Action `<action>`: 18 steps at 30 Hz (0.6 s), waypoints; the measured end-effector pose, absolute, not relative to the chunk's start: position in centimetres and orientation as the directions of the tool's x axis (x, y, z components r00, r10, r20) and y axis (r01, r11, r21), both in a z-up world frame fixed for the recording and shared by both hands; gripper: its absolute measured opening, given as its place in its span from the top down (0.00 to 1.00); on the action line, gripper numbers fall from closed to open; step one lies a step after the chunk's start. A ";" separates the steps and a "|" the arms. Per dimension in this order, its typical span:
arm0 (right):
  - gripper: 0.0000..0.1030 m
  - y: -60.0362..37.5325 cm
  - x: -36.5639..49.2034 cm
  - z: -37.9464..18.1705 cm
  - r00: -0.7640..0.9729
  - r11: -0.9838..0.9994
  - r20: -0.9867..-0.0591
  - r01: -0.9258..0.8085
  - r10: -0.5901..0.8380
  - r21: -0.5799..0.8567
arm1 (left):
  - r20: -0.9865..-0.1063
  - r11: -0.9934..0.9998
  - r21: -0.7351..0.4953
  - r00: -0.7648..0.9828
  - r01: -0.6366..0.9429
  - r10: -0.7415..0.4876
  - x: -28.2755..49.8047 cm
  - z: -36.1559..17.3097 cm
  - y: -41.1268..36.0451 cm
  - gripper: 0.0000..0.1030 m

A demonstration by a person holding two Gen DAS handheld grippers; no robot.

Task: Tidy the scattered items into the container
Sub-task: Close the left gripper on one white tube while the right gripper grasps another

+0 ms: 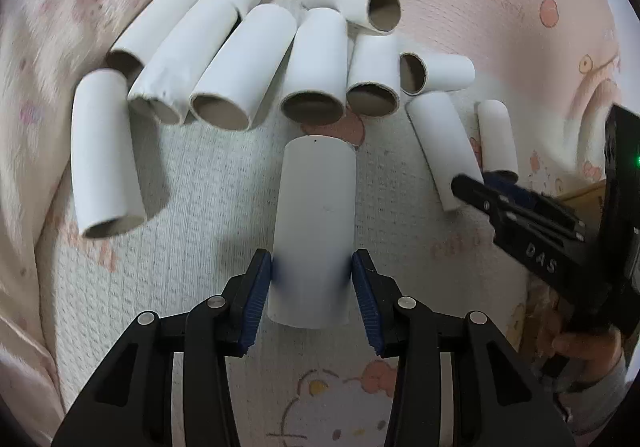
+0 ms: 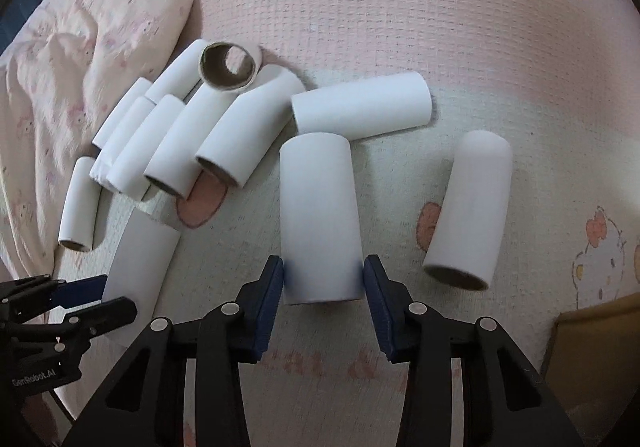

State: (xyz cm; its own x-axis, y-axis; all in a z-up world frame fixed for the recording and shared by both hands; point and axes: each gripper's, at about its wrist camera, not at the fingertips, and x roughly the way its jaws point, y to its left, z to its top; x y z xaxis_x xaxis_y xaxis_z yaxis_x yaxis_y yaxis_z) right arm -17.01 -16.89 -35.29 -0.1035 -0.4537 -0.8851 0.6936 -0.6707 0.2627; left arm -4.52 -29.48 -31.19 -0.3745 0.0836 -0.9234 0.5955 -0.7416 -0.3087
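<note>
While I hold one hand-held gripper in each hand, this is how things look:

Left hand-held gripper [image 1: 312, 279]: its blue pads sit on both sides of a white tube [image 1: 316, 223]. The pads touch the tube near its close end, so I think it is gripping that tube.

Right hand-held gripper [image 2: 323, 283]: its pads sit around another tube [image 2: 318, 215]. The left pad touches it. The right pad looks just beside it, so I cannot tell if the grip is tight yet.

Where the tubes are: both tubes lie flat on the bed cover [image 2: 440, 47], pointing away from me. The pile of tubes [image 1: 248, 63] lies behind them, some leaning on each other. One more loose tube [image 2: 466, 207] lies to the right of my right one, apart from it.

Container: I see a brown cardboard edge [image 2: 592, 359] at the low right of the right view. I think this is the box, but only a bit of it shows.

How to do this step well: squeeze softly, because these paper tubes are hollow and can squash. Make sure both pads press flat on the sides before lifting. Lift straight up, so the tubes do not bump the pile. The grip is near one end, so the far end may dip. Move slowly to the box.

What could go wrong: my two hands are close together and could knock each other.
</note>
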 end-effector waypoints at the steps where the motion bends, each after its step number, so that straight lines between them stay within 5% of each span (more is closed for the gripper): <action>1: 0.62 -16.8 -16.6 -35.1 -0.090 -0.682 -0.888 0.677 -0.451 0.278 | -0.922 -0.735 -0.318 -0.375 0.599 0.093 -4.2 -31.2 -29.5 0.55; 18: 0.62 -12.7 -8.4 -33.9 0.080 -0.676 -0.926 0.661 -0.369 0.326 | -0.936 -0.822 -0.314 -0.301 0.475 0.183 -2.8 -31.4 -25.6 0.55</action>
